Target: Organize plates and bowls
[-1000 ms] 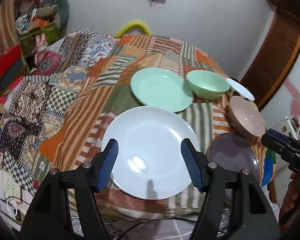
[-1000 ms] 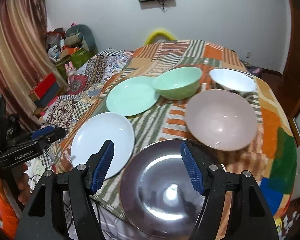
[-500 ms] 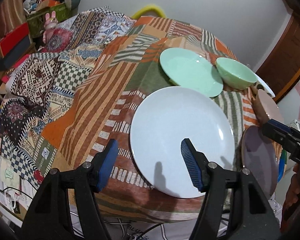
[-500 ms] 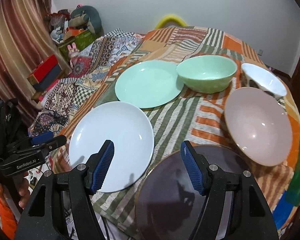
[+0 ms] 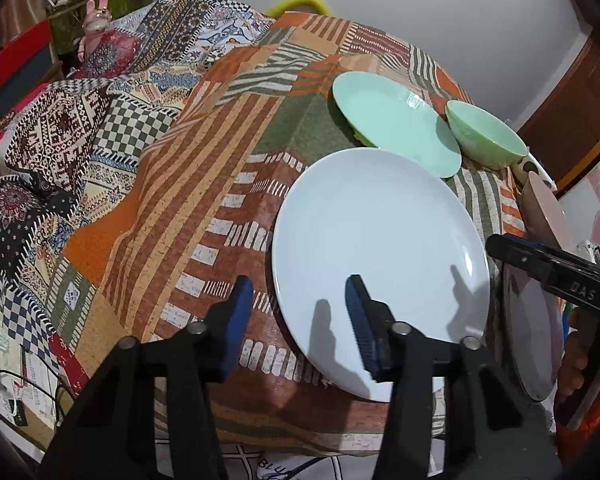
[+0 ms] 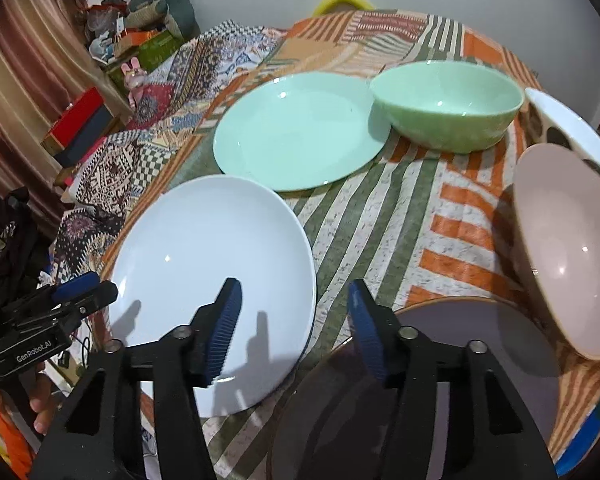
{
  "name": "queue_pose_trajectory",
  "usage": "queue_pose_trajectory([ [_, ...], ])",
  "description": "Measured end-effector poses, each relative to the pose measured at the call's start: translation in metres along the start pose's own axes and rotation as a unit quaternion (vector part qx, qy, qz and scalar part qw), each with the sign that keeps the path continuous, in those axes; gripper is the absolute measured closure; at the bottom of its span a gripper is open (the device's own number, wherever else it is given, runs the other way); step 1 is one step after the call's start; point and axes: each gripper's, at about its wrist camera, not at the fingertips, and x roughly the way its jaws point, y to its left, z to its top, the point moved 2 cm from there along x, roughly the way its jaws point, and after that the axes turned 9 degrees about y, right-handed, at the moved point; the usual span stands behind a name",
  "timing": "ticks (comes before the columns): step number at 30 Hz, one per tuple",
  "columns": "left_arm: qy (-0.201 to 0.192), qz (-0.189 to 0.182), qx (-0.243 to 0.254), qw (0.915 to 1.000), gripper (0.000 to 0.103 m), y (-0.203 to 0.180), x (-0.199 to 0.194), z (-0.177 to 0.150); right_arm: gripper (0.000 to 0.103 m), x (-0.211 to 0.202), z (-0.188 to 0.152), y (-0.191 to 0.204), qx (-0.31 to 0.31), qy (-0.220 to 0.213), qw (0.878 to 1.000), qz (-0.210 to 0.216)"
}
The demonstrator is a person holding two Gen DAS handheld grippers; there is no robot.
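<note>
White plate (image 5: 380,248) lies flat at the tabletop's (image 5: 204,184) near edge. Left claw (image 5: 298,322) agape, empty, straddling the plate's rim at 7 o'clock. Right claw (image 6: 294,330) agape, empty, over the gap between white plate and dark plate (image 6: 452,376). Green plate (image 6: 300,130) at 12 o'clock, touching green bowl (image 6: 448,106). Pink bowl (image 6: 568,248) at 3 o'clock.
</note>
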Motion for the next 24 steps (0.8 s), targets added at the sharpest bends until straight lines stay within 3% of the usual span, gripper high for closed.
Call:
queue_pose_trajectory([
  [2,0.001,-0.001,-0.001,1.0,0.071,0.002,0.004,0.0,0.064,0.004,0.001,0.0,-0.002,0.006,1.0,0.0],
  [7,0.009,-0.008,-0.007,0.9999,0.079,0.004,0.011,0.0,0.072,0.011,0.004,-0.001,-0.005,0.019,1.0,-0.001],
  [14,0.015,-0.014,-0.008,0.9998,0.08,0.004,0.017,0.0,0.078,0.02,0.004,-0.003,0.0,0.034,0.999,0.002],
  [24,0.028,-0.019,-0.014,0.9993,0.08,0.004,0.022,0.002,0.079,0.025,0.004,0.001,-0.006,0.035,0.999,-0.011],
])
